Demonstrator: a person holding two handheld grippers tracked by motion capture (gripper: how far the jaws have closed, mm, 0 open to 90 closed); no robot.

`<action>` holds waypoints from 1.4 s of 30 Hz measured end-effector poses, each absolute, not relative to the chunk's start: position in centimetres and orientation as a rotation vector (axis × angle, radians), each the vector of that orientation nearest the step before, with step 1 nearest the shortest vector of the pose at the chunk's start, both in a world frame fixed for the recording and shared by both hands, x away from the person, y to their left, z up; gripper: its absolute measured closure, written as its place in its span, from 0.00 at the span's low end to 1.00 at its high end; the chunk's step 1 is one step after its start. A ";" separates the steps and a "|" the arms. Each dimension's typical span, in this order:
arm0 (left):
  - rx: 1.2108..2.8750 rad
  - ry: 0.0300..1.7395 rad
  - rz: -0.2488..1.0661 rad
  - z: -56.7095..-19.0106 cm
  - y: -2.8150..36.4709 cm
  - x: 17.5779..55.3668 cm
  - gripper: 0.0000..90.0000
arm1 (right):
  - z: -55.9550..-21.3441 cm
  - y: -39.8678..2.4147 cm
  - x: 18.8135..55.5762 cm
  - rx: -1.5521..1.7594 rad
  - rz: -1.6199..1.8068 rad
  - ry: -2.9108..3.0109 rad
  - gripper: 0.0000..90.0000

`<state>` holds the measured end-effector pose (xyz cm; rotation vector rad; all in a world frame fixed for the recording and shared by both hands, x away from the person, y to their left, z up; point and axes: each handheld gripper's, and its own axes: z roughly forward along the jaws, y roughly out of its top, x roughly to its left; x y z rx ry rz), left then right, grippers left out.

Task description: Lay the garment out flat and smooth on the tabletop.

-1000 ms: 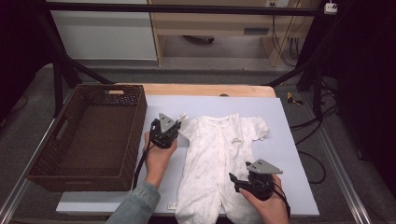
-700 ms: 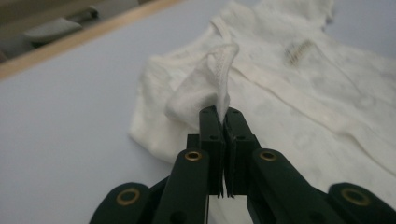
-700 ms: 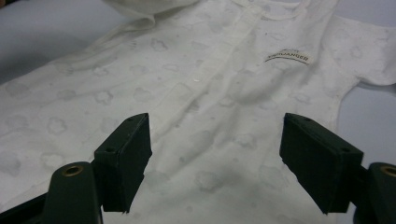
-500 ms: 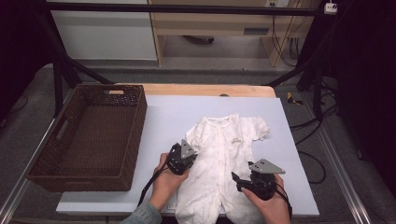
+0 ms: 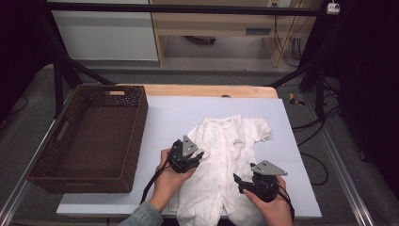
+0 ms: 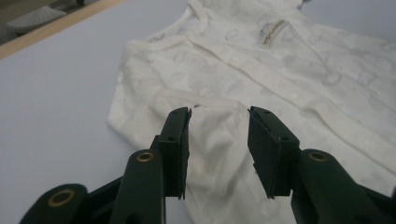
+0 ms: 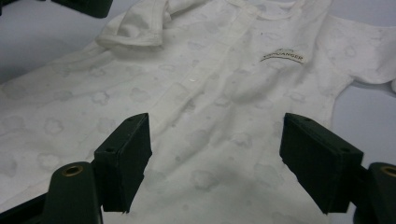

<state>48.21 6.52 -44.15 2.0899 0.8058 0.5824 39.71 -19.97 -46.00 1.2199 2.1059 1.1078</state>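
The white baby romper [image 5: 223, 165] lies flat, front up, on the pale blue mat [image 5: 179, 113], one sleeve folded inward; the left gripper [image 6: 218, 140] has just been opening its jaws, which straddle that sleeve without pressing, and the right gripper [image 7: 215, 163] hovers wide open over the belly. To fold cleanly, pinch only the side hem and draw it level. A brown wicker basket [image 5: 89, 136] sits left, on the mat's edge over a wooden tabletop [image 5: 207, 91], dark stands around

Cream romper [image 5: 226, 160] with faint cloud print, pale lavender mat [image 5: 169, 117], dark brown basket [image 5: 136, 127].
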 end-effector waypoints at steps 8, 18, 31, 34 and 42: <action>2.074 0.919 0.534 -44.5 4.5 52.2 0.61 | -46.1 -19.9 39.7 1.218 1.106 2.113 0.28; 2.146 1.018 0.505 -46.3 4.6 54.6 0.64 | -46.0 -19.9 39.6 1.212 1.112 2.119 0.28; 2.109 1.007 0.515 -45.3 6.3 53.8 0.86 | -45.9 -20.2 39.5 1.219 1.117 2.104 0.28; 2.085 1.018 0.533 -44.8 7.0 53.6 0.86 | -45.9 -20.2 39.5 1.227 1.121 2.101 0.28; 2.018 1.021 0.548 -43.7 8.6 53.4 0.89 | -45.9 -20.3 39.6 1.225 1.118 2.103 0.28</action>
